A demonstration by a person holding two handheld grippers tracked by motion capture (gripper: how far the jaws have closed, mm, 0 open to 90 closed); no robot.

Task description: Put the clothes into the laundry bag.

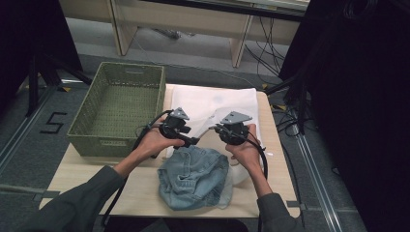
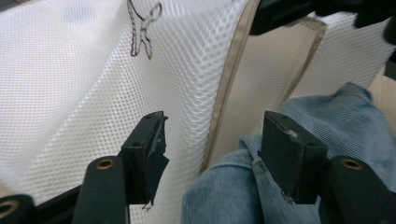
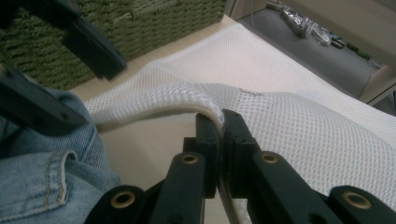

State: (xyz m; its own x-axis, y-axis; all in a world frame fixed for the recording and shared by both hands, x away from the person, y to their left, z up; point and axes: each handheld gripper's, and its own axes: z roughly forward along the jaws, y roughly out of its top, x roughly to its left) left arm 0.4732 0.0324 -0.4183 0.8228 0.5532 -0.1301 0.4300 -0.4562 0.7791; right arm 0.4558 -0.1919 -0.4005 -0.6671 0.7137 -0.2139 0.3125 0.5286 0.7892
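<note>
A white mesh bag lies flat across the far half of the table, its mouth toward me. A blue denim garment is bunched at the near edge, partly under the mesh. My right gripper is shut on the bag's hem; in the right gripper view its jaws pinch the folded mesh edge and hold it lifted, with the denim lower left. My left gripper stands open at the bag's mouth. Its jaws hang apart above the mesh and the denim, gripping nothing.
A green woven basket stands empty at the table's left, close to my left hand, and its wall rises behind the bag. The wooden table shows bare at the near left. Black stands and cables flank the table on the floor.
</note>
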